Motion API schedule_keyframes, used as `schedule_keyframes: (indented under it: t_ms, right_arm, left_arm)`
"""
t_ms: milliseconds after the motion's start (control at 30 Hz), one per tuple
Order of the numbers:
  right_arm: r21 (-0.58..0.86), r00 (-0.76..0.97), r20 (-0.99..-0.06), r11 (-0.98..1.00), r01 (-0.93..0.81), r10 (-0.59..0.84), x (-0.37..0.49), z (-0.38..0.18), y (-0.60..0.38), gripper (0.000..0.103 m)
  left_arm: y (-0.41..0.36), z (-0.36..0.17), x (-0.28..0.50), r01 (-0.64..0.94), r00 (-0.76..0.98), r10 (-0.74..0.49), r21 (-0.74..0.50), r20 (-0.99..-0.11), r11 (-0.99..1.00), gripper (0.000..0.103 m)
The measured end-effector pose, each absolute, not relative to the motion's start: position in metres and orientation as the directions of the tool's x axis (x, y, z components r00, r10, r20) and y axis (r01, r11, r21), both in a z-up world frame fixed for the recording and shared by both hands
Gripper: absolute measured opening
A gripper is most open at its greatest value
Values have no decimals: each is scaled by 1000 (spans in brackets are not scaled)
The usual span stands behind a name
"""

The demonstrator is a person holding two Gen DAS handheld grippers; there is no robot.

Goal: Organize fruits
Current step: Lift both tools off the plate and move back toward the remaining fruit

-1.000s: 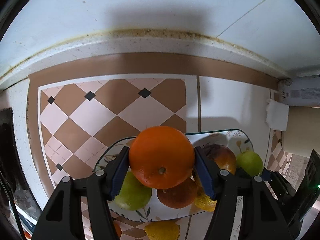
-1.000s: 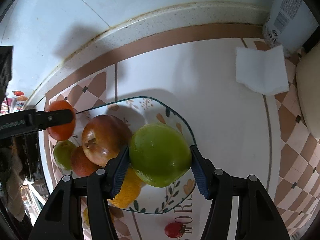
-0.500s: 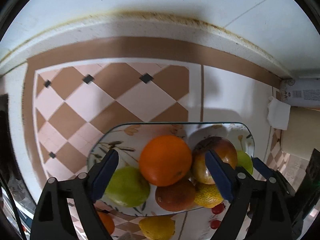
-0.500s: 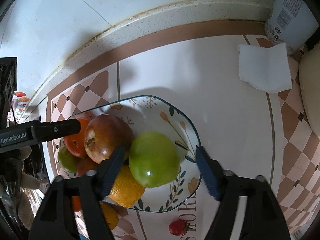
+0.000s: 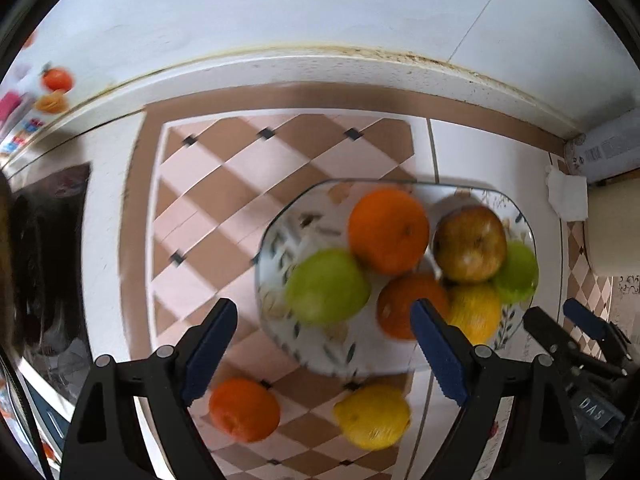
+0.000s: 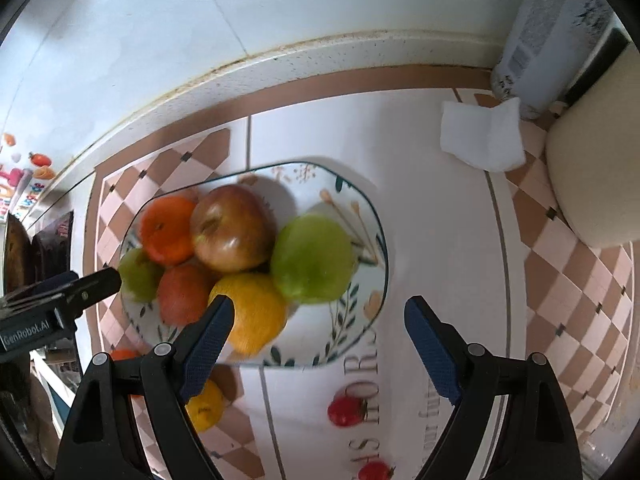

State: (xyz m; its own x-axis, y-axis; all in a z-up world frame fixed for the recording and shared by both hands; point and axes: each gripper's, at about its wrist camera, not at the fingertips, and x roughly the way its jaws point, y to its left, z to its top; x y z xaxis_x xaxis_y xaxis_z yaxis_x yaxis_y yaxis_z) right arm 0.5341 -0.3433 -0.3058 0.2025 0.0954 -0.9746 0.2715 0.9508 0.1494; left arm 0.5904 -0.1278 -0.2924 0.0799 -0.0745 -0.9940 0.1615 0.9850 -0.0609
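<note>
Both hand-held grippers hovering wide, gripping nothing: left hand-held gripper, right hand-held gripper. Loose round orange and yellow lemon lying on tiled worktop, just beneath left one, nearer than floral glass plate.

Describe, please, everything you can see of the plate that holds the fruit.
The plate is a shallow, glossy dish, seemingly glass, with cut corners, a dark rim and a white face printed with leaves and flowers. It lies flat on the patterned counter near the wall. Six fruits are piled on it: two oranges, two green apples, a reddish apple and a yellow citrus. Neither gripper touches it; a lemon and another orange lie off it.
</note>
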Motion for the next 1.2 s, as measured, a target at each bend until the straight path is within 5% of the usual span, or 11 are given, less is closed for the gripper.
schedule_keyframes:
  t_ms: [1200]
  right_arm:
    - [99, 484, -875, 973, 209, -15, 358, -144, -260, 89]
  left_arm:
    - [-67, -149, 395, 171, 498, -117, -35, -859, 985, 88]
